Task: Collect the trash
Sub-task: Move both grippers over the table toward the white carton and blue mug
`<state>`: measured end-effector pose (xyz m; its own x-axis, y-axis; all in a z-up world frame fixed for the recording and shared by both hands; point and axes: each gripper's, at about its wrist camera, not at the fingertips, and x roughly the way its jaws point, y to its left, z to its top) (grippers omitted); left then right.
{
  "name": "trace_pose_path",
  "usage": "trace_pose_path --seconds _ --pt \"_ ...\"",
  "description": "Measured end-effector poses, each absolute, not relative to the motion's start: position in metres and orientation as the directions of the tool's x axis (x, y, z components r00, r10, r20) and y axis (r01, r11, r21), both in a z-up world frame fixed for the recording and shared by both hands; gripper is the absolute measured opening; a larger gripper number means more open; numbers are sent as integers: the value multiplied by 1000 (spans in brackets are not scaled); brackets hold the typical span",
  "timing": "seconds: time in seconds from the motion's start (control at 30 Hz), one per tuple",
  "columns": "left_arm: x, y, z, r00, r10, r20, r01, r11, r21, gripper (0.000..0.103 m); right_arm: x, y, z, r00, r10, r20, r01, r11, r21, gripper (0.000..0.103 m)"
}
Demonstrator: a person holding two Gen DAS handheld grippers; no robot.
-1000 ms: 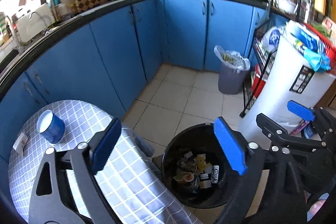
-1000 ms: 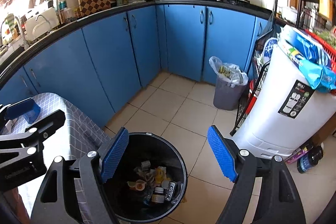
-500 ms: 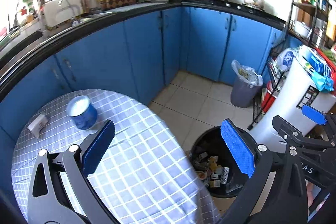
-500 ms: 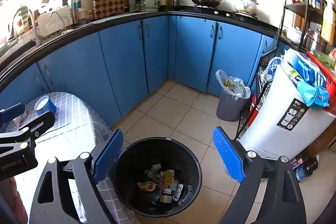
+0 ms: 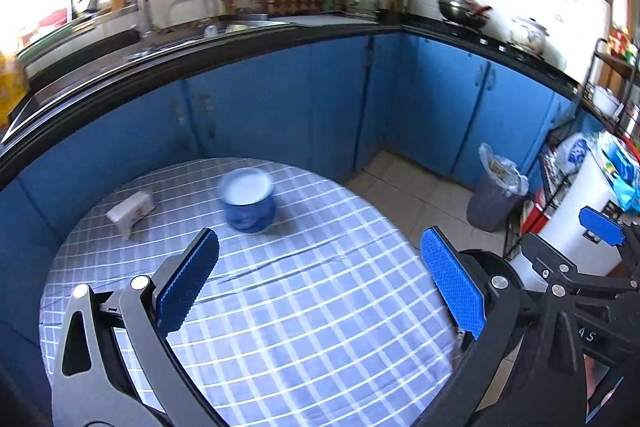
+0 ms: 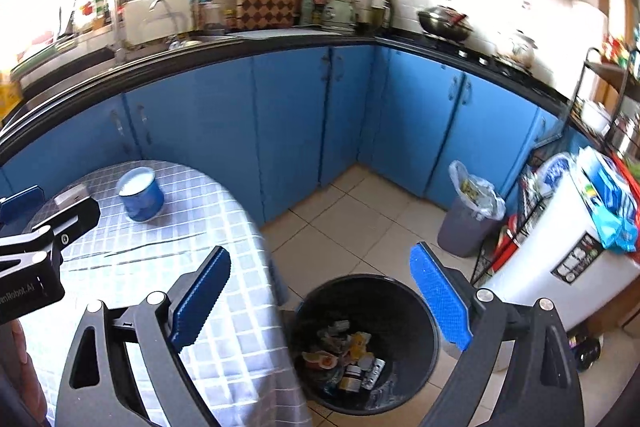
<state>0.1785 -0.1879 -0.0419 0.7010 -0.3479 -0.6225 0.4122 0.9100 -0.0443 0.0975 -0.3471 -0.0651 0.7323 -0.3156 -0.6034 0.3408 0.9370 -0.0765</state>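
Observation:
A round table with a blue checked cloth (image 5: pixel 320 327) carries a blue cup with a white top (image 5: pixel 249 201) and a small white packet (image 5: pixel 130 209). My left gripper (image 5: pixel 318 239) hovers open over the cloth, short of the cup, with nothing between its blue pads. My right gripper (image 6: pixel 320 251) is open and empty above the gap between the table edge (image 6: pixel 240 267) and a black bin (image 6: pixel 400 291). Several pieces of trash (image 6: pixel 348 351) lie in the bin. The cup (image 6: pixel 140 195) also shows at the left of the right wrist view.
Blue cabinets (image 6: pixel 288 131) under a black counter curve around the back. A grey bin with a plastic liner (image 6: pixel 468 223) stands on the tiled floor (image 6: pixel 352 219). A white appliance (image 6: pixel 560 267) piled with bags and a wire rack (image 5: pixel 560 195) fill the right side.
Both views have pulled back and swung left from the black bin toward the table. The cup and packet now sit ahead of the left gripper. The right jaws have widened.

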Motion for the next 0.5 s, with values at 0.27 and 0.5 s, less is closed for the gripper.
trace_pose_path --seconds 0.27,0.5 --pt "202 -110 -45 740 -266 -618 285 956 -69 100 138 -279 -66 750 -254 -610 233 966 -115 89" --pt "224 -45 -55 746 -200 -635 182 979 -95 100 172 -232 -74 750 -192 -633 151 981 -119 89"
